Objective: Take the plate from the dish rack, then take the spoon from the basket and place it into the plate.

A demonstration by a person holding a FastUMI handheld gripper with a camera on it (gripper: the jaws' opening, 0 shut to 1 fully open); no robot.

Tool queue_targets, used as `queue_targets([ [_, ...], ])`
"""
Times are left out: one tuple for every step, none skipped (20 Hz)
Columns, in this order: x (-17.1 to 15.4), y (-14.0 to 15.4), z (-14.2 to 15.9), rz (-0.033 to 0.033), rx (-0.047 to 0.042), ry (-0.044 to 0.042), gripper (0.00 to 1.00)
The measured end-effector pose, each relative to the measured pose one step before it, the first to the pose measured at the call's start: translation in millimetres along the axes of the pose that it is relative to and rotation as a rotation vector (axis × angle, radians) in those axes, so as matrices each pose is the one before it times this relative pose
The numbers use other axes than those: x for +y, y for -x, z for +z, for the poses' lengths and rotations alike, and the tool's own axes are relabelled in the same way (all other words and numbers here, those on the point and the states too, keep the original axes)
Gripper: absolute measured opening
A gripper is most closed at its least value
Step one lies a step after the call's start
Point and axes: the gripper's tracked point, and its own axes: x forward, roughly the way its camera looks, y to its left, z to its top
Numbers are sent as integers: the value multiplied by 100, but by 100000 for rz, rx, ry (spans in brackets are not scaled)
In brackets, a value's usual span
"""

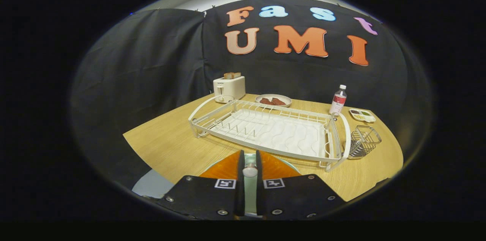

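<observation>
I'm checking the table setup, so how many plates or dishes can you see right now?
3. An orange round plate lies under the nearly closed gripper, which pinches a spoon handle. A white plate of brown food sits beyond the white wire dish rack. A small white dish sits beside the bottle.

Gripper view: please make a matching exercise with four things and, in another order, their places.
Things:
1. spoon
2. orange plate
3. toaster
4. basket

Places:
a. behind the far left corner of the dish rack
b. at the rack's right end
c. gripped between the tongs
d. on the table, under the tongs

Pairs: 1-c, 2-d, 3-a, 4-b
</observation>
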Motion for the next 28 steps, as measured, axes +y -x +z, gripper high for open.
queue_targets([
  [-127,-260,-329,-98,981,513,12],
  [-39,-66,-323,-364,1033,450,13],
  [-157,91,-207,-353,-46,203,14],
  [-348,-95,-16,-925,548,-24,15],
  [-477,-3,-244,-1419,835,-37,16],
  [-527,-6,-415,-2195,1298,-270,18],
  [-509,-65,-38,-1463,643,-857,19],
  [-237,-105,-19,-623,259,-1428,25],
  [-371,-37,118,-610,235,-1414,28],
  [-412,83,254,-492,-92,-1038,35],
  [-434,0,383,-592,-374,-842,37],
  [-381,101,411,-355,-375,-883,44],
  [-498,79,530,-449,-588,-1171,50],
  [-602,130,454,-1270,-319,-1049,60],
  [-850,156,806,-1954,-1072,-804,68],
  [-1032,128,875,-2177,-1745,-740,80],
  [-951,242,843,-2106,-1545,-573,86],
  [-944,111,821,-2044,-1581,-758,96],
  [-823,41,891,-1481,-1594,-1263,98],
  [-703,94,875,-1609,-1743,-1674,98],
  [-745,72,835,-1805,-1309,-1272,98],
  [-780,160,719,-1988,-1451,-925,98],
  [-694,35,872,-2120,-1870,-606,98],
  [-593,-709,733,-1754,-1630,130,98],
  [-870,38,581,-2388,-1109,738,98],
  [-957,189,616,-2754,-1570,356,98],
  [-846,126,646,-2081,-1636,-218,98],
  [-631,37,597,-1667,-1420,-799,98],
])
